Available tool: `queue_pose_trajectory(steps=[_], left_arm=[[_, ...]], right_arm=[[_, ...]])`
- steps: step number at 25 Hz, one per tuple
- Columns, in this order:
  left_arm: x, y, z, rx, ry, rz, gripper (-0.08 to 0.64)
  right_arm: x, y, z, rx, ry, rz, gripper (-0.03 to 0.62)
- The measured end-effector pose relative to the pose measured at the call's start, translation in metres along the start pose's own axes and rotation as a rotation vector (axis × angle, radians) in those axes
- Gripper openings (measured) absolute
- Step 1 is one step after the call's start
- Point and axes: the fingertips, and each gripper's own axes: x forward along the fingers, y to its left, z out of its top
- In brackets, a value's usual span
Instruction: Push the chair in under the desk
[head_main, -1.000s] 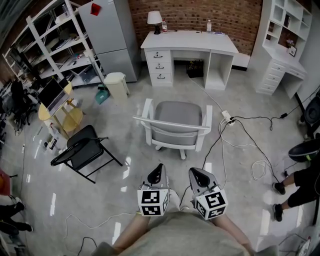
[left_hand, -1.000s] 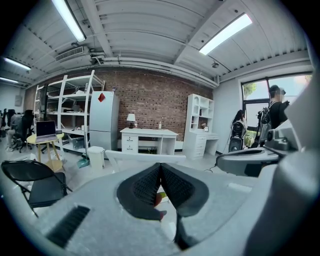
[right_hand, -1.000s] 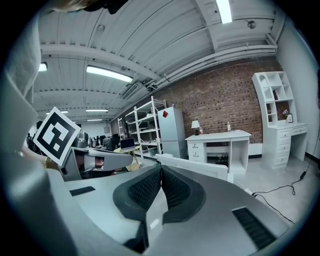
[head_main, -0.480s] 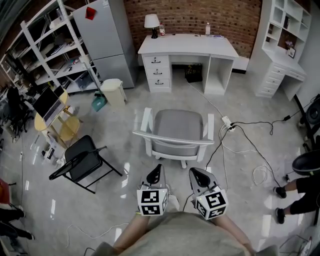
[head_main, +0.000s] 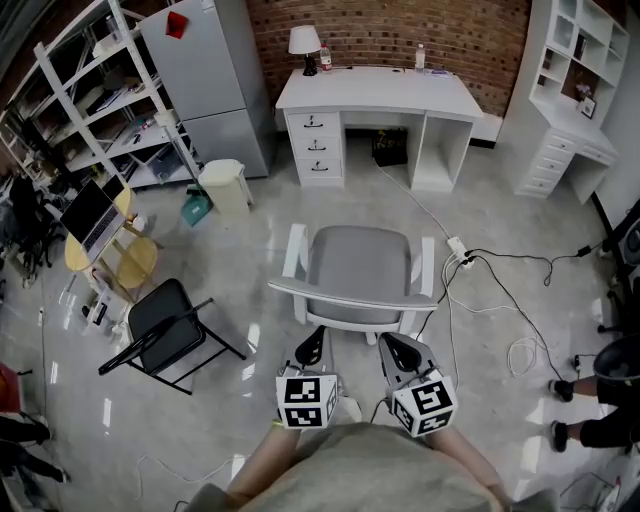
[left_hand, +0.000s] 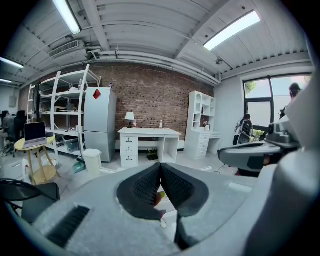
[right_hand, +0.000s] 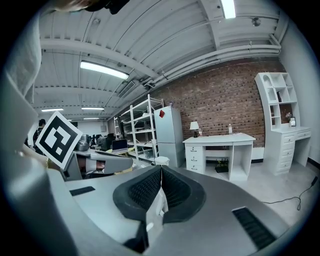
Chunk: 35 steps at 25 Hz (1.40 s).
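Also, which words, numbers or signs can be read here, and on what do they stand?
No words or numbers are readable.
Left gripper and right gripper: black-and-white square marker patterns only, no letters.
Red tag on the fridge: too small to read.

The chair (head_main: 358, 265) at the centre is upholstered in grey and framed in white. The desk (head_main: 378, 92) at the top is painted white, the brick wall (head_main: 400, 30) red-brown. Black-and-white square patterns are borne by the left gripper (head_main: 312, 345) and the right gripper (head_main: 393, 350).
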Motion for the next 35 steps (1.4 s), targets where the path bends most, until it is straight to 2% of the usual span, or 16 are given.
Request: queue_pose_trajectory(steps=[17, 27, 35], left_arm=[[0.051, 0.031, 0.004, 0.056, 0.079, -0.064, 0.011], [0.081, 0.044, 0.006, 0.127, 0.130, -0.149, 0.011], [0.101, 0.045, -0.008, 0.208, 0.198, -0.231, 0.012]], right_arm=[[0.058, -0.021, 0.004, -0.015, 0.058, -0.025, 0.009], [0.083, -0.030, 0.002, -0.082, 0.126, -0.042, 0.009], [0.098, -0.039, -0.009, -0.140, 0.199, -0.067, 0.011]])
